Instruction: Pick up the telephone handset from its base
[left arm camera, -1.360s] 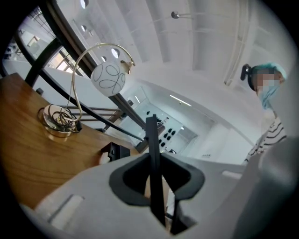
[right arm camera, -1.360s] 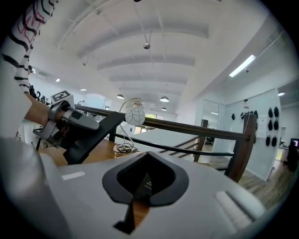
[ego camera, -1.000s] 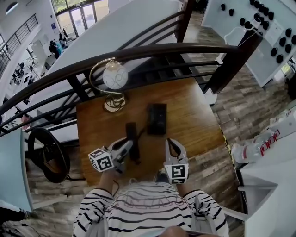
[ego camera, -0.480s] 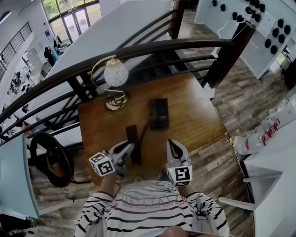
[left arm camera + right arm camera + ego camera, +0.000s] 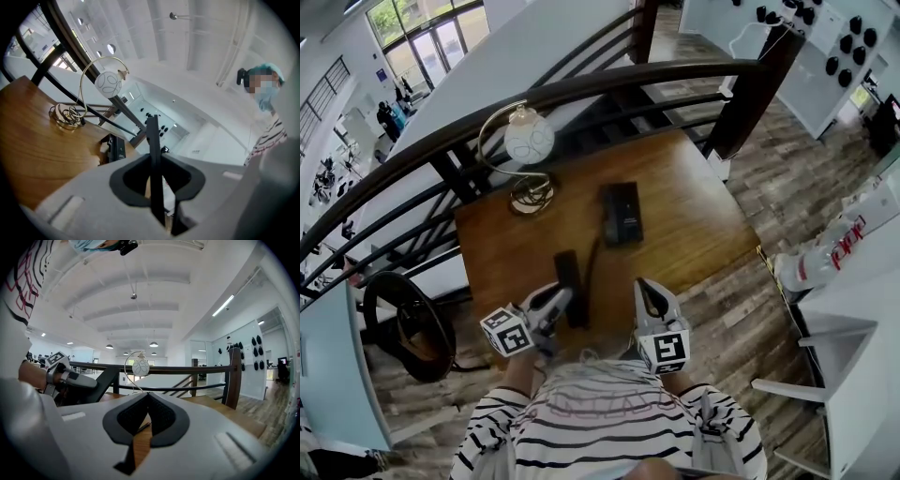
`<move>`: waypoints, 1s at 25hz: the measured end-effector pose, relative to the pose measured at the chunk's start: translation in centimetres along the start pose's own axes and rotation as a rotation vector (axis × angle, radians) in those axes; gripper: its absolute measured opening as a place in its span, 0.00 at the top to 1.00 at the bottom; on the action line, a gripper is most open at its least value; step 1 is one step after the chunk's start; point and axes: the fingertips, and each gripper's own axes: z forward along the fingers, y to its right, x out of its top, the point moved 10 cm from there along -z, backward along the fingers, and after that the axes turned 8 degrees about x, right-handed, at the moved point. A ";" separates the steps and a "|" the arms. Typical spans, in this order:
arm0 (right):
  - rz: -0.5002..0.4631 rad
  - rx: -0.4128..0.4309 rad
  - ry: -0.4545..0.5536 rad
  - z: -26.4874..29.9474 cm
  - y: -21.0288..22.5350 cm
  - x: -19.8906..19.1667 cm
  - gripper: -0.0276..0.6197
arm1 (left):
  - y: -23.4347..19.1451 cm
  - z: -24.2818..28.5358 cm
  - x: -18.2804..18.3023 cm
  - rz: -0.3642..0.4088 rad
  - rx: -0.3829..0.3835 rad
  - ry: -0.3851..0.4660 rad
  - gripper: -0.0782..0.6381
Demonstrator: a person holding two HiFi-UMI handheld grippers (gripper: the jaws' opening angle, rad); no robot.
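The black handset (image 5: 570, 281) is off its base, and my left gripper (image 5: 560, 300) is shut on its near end. In the left gripper view the handset (image 5: 152, 136) stands edge-on between the jaws. The black base (image 5: 622, 213) lies flat at the middle of the wooden table (image 5: 694, 225), farther out than the handset, and a dark cord (image 5: 592, 255) runs between the two. My right gripper (image 5: 650, 298) hangs over the table's near edge, shut and holding nothing; its closed tips (image 5: 148, 397) show only wood beyond them.
A gold arc lamp with a white globe (image 5: 529, 141) stands at the table's far left. A dark curved railing (image 5: 581, 94) runs behind the table. A round black stool (image 5: 403, 323) sits left of the table; a white counter with a bottle (image 5: 825, 262) lies right.
Both grippers have drawn back toward the person. The handset has come along in the left gripper, farther from the base. Both jaws stand as before.
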 end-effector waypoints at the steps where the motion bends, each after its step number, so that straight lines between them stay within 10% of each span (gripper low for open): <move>1: 0.005 0.001 -0.006 -0.1 -0.3 -0.1 0.96 | 0.0 -0.1 -0.1 -0.002 -0.001 0.000 0.79; 25: 0.009 0.001 -0.048 -0.7 -0.5 -0.6 0.96 | 1.0 0.3 -0.9 -0.013 -0.010 -0.010 0.79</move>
